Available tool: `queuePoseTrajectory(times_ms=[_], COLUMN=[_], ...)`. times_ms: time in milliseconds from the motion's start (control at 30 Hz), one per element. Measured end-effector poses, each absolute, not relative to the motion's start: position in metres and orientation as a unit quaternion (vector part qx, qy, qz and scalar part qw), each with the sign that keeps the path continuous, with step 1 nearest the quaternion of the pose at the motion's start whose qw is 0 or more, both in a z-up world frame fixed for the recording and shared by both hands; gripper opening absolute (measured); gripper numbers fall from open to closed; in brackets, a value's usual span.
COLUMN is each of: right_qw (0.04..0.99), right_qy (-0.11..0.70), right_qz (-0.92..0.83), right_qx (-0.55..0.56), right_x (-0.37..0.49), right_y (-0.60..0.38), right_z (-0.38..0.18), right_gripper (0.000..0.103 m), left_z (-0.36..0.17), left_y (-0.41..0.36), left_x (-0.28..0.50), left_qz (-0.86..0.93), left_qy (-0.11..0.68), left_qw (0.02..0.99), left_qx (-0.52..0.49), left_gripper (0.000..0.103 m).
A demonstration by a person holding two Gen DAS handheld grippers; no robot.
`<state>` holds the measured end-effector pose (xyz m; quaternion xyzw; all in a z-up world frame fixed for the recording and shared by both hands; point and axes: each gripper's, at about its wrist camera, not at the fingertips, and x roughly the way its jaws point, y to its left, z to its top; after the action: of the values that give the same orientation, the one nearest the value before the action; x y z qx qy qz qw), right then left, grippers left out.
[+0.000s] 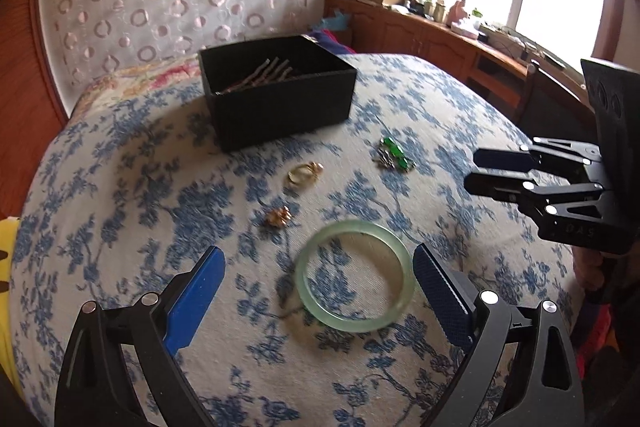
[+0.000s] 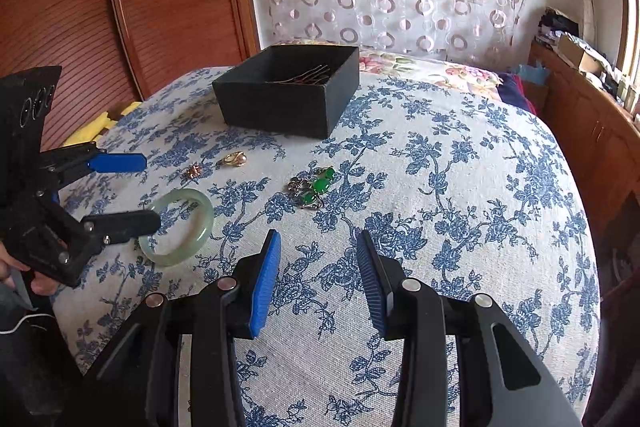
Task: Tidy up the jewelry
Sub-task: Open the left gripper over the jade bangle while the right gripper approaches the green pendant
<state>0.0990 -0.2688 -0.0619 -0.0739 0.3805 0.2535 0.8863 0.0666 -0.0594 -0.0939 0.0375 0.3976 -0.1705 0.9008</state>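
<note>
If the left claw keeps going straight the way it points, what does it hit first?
Most likely the pale green bangle, lying flat on the floral cloth between the open left claw and just ahead of it. Depth is hard to judge through the fisheye.

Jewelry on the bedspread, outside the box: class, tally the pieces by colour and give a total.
Pale green: 1, the bangle
Bright green: 1, the stone cluster
Gold: 2, the ring and the small piece
Total: 4
</note>
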Motion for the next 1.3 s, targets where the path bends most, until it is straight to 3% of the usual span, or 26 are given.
queuePoseTrajectory(times_ms=[700, 867, 933, 1267, 1300], right_qw=[0.885, 0.884, 0.883, 0.877, 0.876], right_qy=[0.384, 0.386, 0.387, 0.395, 0.397], right_qz=[0.246, 0.249, 0.25, 0.26, 0.262], right_qx=[-0.087, -0.088, -0.088, -0.082, -0.081], right_x=[0.102, 0.103, 0.104, 0.128, 0.132], right_y=[-0.263, -0.261, -0.261, -0.256, -0.255], right_z=[-0.068, -0.068, -0.068, -0.065, -0.065], right_gripper=[0.042, 0.042, 0.042, 0.042, 0.038], left_z=[-0.111, -0.11, -0.108, -0.096, -0.094], left_y=[-0.083, -0.082, -0.082, -0.068, -0.066], left_x=[0.07, 0.068, 0.065, 0.058, 0.058], left_qz=[-0.173, -0.177, -0.181, -0.181, -0.179], left_qy=[0.429, 0.425, 0.419, 0.396, 0.393], left_qw=[0.881, 0.882, 0.884, 0.898, 0.9], left_qx=[0.102, 0.099, 0.1, 0.069, 0.067], left_gripper=[0.091, 0.08, 0.069, 0.069, 0.069])
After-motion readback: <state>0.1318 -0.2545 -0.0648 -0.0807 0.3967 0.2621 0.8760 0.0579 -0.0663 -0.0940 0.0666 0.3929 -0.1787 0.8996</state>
